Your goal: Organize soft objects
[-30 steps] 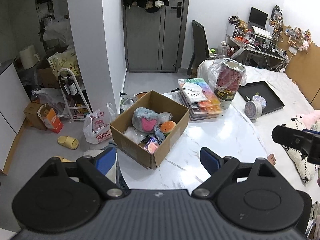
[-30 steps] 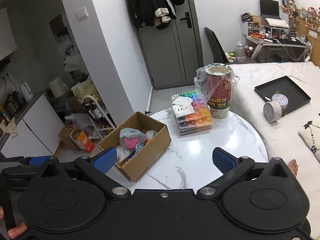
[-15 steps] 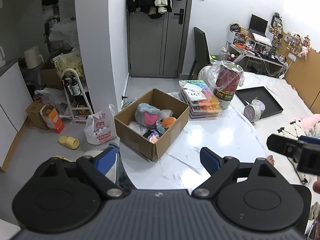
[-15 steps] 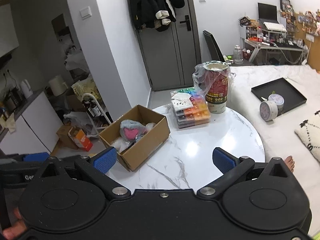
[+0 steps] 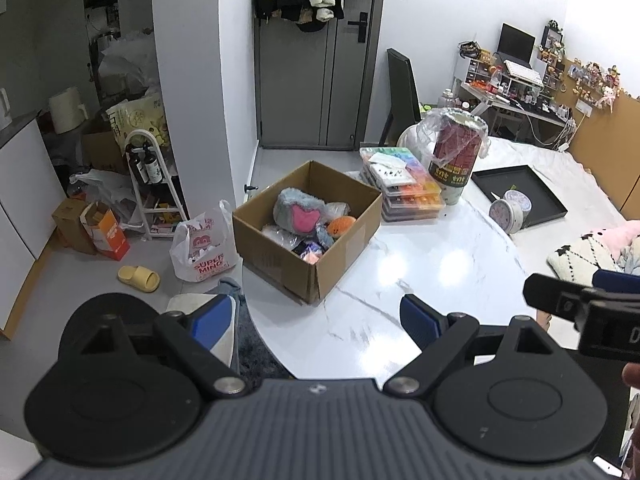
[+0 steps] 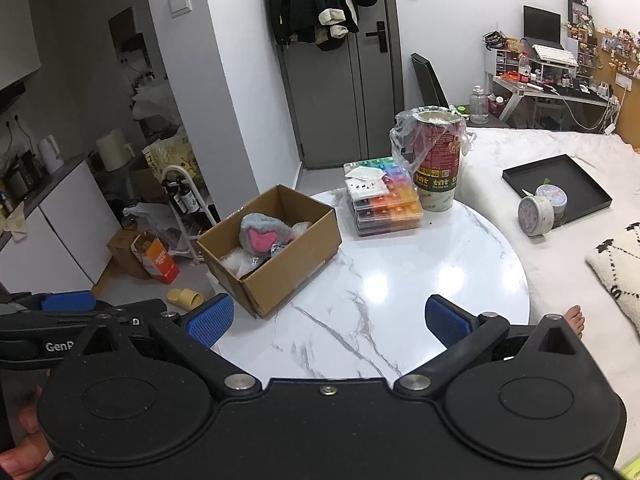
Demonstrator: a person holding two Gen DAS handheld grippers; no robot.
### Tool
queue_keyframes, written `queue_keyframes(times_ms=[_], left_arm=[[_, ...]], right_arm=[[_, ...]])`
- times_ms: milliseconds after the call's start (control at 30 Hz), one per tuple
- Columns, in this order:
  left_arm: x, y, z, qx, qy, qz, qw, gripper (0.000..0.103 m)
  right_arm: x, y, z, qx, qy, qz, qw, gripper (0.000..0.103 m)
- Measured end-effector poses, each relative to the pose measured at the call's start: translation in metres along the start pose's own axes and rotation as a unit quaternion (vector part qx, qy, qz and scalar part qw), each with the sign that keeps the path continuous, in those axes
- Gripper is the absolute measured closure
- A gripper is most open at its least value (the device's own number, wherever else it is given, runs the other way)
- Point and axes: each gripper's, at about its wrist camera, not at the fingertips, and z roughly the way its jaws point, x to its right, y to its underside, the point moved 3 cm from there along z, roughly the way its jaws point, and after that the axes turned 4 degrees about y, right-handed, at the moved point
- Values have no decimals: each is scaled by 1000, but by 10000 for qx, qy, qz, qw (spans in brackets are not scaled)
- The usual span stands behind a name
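2 grippers, both w/ jaws wide apart & holding nothing: left gripper [image 5: 316, 312] hangs at the near-left table edge, right gripper [image 6: 326, 318] over the near edge of the white marble table [image 6: 420, 280]. Neither touches anything; prob. staged back for a full look before a reach. Soft toys sit in the open cardboard box [image 5: 308, 224] at table's left side: grey plush w/ pink heart [image 5: 298, 212] on top, orange plush [image 5: 342, 226] just beside it. Open top = easy drop-in. Far side: stacked colour organiser cases [image 5: 408, 190] touching a plastic-wrapped tnt tub [image 5: 456, 156], well apart from the box.
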Motion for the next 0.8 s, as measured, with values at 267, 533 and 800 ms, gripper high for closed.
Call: queue_keyframes(times_ms=[267, 533, 800], left_arm=[[-7, 5, 3, -39, -21, -84, 10000, 13], [-11, 8, 5, -93, -37, -90, 9999, 13], [-11, 7, 4, -91, -30, -80, 9999, 13]], right_arm=[[-1, 1, 0, -4, 8, -34, 10000, 0], [-1, 1, 3, -37, 40, -11, 10000, 0], [-2, -1, 4, -22, 23, -47, 10000, 0]])
